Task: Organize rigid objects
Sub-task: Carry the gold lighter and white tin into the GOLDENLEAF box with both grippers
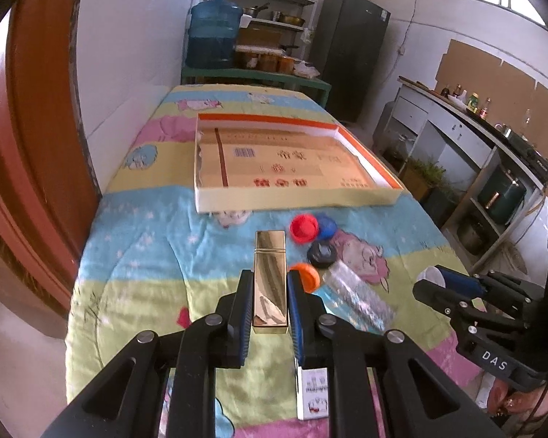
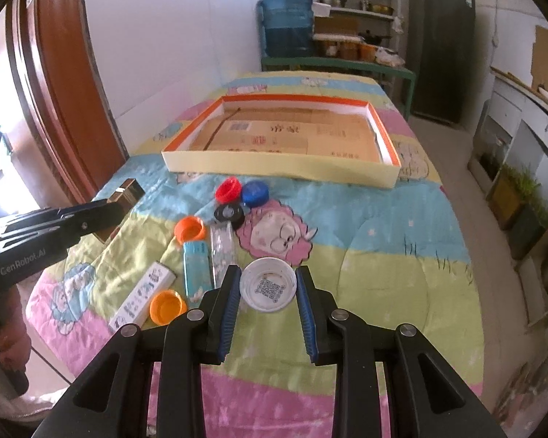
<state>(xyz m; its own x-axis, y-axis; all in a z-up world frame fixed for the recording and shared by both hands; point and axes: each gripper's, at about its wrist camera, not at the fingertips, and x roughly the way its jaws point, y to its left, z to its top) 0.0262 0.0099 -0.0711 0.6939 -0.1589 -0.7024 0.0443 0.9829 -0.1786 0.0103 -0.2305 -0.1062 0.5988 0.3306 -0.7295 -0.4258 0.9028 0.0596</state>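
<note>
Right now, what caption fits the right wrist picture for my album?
Right tool holds a white cap above the cartoon blanket, empty box waiting ahead.

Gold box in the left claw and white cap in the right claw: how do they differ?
The gold box is a long, mirror-shiny rectangular block; the white cap is a round, matte plastic disc with a printed square code inside. The gold box lies lengthwise along its claw and pokes out past the fingertips; the white cap sits near the tips, open side to the camera. Both are pinched between blue pads, clear of the quilt, with the tray ahead.
</note>
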